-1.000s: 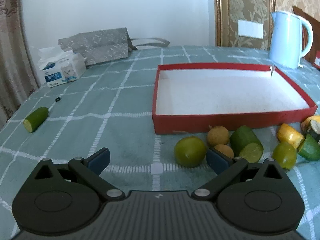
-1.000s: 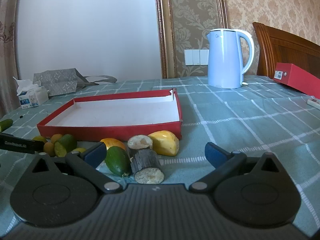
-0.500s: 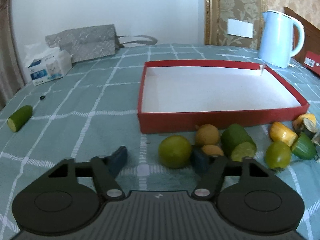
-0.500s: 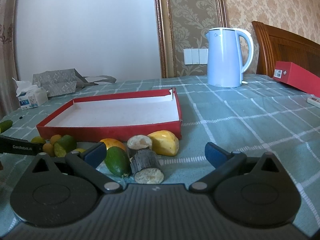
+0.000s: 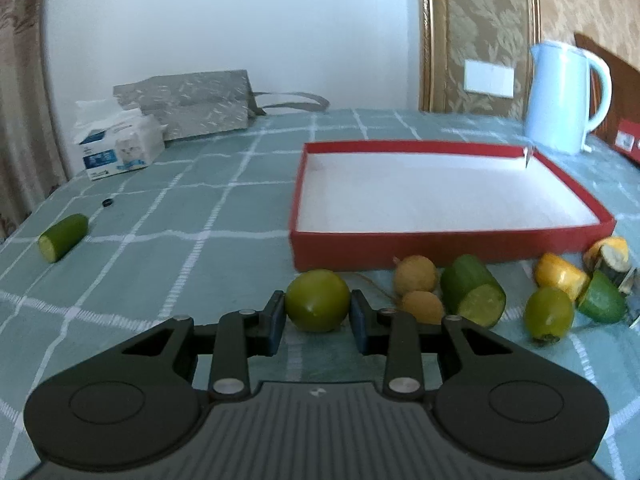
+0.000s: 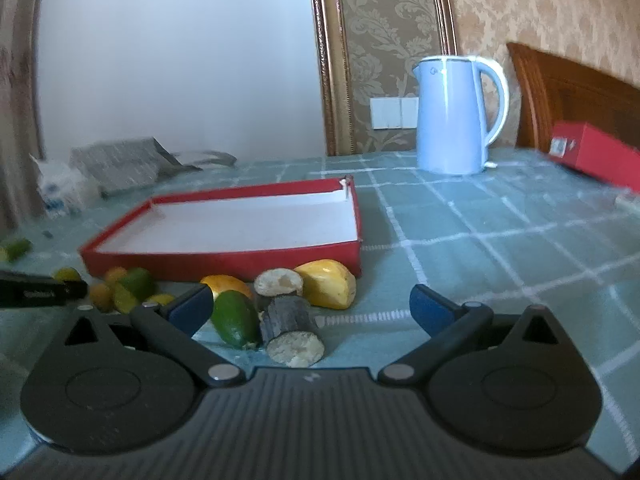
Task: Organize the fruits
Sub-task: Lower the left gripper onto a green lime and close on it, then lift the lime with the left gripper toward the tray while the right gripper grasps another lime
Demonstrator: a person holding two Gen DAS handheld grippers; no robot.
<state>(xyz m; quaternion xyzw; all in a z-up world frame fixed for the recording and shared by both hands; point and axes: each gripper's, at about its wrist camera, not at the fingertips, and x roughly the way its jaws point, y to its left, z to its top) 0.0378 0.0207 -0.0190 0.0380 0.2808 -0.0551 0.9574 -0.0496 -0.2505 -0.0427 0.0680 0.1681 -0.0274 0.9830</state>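
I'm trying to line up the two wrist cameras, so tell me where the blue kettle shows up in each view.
Left wrist view: the blue kettle stands at the far right, behind the far right corner of the red tray.
Right wrist view: the kettle stands right of centre, beyond the tray's far right corner.
Shared landmark: the red tray, empty in both views.
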